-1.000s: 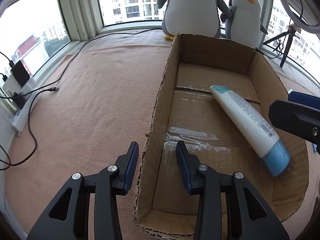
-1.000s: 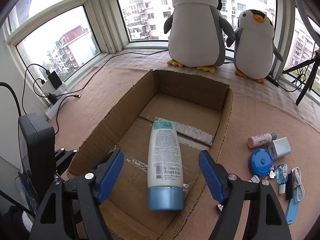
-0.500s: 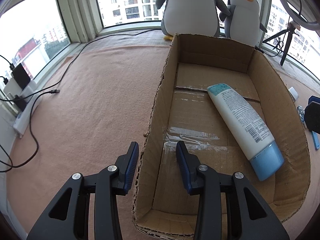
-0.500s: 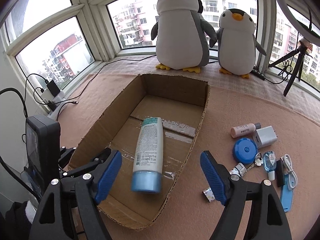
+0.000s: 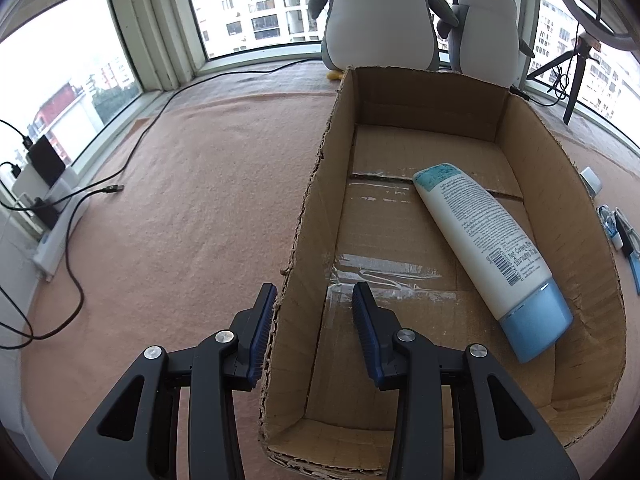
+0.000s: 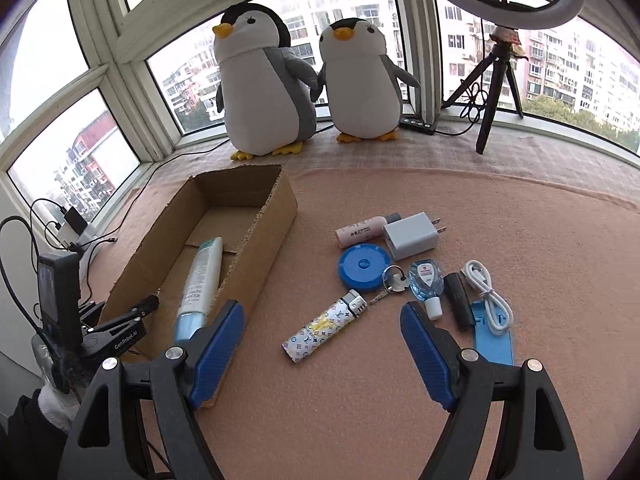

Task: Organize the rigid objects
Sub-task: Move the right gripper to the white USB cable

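Observation:
An open cardboard box (image 5: 316, 208) lies on the pink carpet, and a white tube with a blue cap (image 5: 486, 240) rests flat on its floor. My left gripper (image 5: 315, 308) is open, its jaws astride the box's left wall near the front corner. In the right wrist view the box (image 6: 264, 240) and tube (image 6: 200, 276) are at the left. My right gripper (image 6: 322, 314) hangs wide open and empty over the carpet. A patterned lighter (image 6: 324, 326) lies just ahead between its fingers. Beyond are a blue round case (image 6: 364, 266), a white charger (image 6: 412, 236) and a pink bottle (image 6: 362, 234).
Keys (image 6: 394, 282), a small sanitizer bottle (image 6: 426, 280), a black stick (image 6: 458, 300), a white cable (image 6: 486, 296) and a blue flat strip (image 6: 494, 336) lie at the right. Two plush penguins (image 6: 264, 92) and a tripod (image 6: 494, 92) stand by the windows. Cables (image 5: 76, 216) trail at the left.
My right gripper has drawn back from over the box and swung right, above the small items. The tube stays in the box. The left gripper has not moved.

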A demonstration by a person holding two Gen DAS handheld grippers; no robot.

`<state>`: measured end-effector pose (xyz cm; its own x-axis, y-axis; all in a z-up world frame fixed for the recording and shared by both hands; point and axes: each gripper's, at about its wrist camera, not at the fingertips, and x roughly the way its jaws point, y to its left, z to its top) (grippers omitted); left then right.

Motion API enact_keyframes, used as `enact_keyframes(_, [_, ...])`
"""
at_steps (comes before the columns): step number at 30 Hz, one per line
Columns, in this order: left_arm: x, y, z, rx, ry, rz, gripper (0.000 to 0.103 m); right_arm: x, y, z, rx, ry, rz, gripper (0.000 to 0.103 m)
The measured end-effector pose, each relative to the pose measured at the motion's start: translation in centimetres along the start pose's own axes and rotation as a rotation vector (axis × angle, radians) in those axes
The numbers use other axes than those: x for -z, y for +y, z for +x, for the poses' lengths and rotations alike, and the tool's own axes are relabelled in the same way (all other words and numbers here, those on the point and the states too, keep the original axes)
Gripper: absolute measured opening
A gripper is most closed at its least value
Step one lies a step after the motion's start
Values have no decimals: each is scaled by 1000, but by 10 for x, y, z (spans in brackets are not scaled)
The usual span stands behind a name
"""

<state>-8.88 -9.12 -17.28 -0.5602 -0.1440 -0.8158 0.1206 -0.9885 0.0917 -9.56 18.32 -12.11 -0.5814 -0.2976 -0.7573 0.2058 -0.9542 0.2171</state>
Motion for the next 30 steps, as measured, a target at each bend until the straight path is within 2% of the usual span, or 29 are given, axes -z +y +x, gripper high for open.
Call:
enact_keyframes(2, [0,-1,0,-4,0,3,38,5,-20,3,16,13,27,76])
enact_keyframes(3, [0,-1,0,-5,0,3,38,8,-29,4,17,22,39,69])
enact_keyframes(4, [-1,-2,0,-6,1,3,38,9,-38,6,17,34,50,56])
enact_keyframes(6, [0,-2,0,-7,1,4,38,13,-55,11,7,60,80,44])
enact_keyframes(12, [0,-2,0,-13,2,2,38,8,-97,14,65,56,133,42])
enact_keyframes(18, [-1,-1,0,-13,3,-1,38,-3,-122,26,141,77,93,42])
enact_keyframes(21, [-1,-1,0,-14,3,-1,38,-6,-125,35,150,93,73,42])
enact_keyframes(30, [-1,0,1,-10,5,-6,38,-13,-117,60,161,152,-24,28])
